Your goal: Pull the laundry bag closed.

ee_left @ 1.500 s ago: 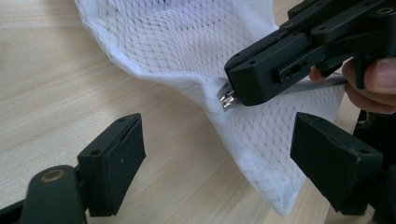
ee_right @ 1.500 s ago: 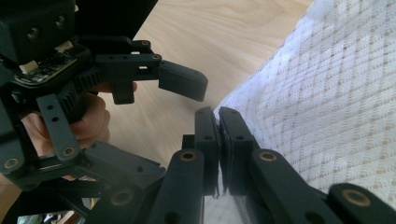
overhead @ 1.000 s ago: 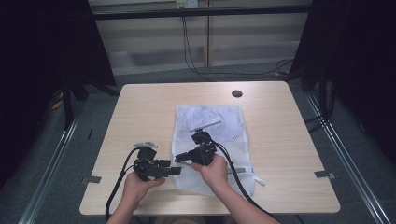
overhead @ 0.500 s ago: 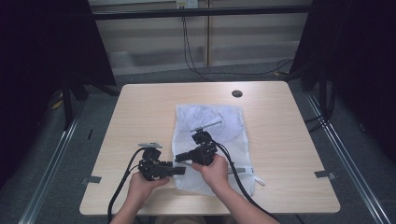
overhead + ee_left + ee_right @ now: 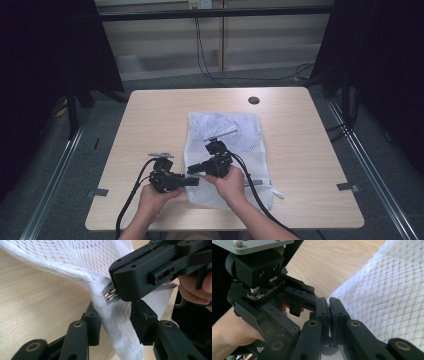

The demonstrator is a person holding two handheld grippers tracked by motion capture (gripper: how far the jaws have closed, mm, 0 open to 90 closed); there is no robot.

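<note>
One white mesh laundry bag (image 5: 227, 150) is laid flat on the counter (image 5: 150, 115), toward its near middle, with its near-left corner lifted off the wood. Judged light, limp and loosely woven: it will sag and fold wherever it is not supported, and the netting could snag or stretch if pulled hard. A stiffer line is offered by the zipper seam along the edge, and the firmest hold by the small metal zipper pull (image 5: 110, 293) at the raised corner.

That pull is seen clamped by the right hand-held gripper (image 5: 120, 293), whose jaws are shut on it; in the right gripper view the two pads stand pressed together (image 5: 329, 315) with the mesh running off to the right.

The left hand-held gripper (image 5: 115, 322) sits just beside it, straddling the bunched seam below the pull. Its jaws have just been closing, with the fabric between them; a gap is still visible at the right pad, so the cloth is not yet judged pinched. In the high view both tools meet at the bag's left edge (image 5: 192, 177).

A hold on the seam close below the pull is judged best, so the slider can be drawn without the mesh bunching.

A dark round cap (image 5: 254, 100) lies at the counter's far side, well apart.
</note>
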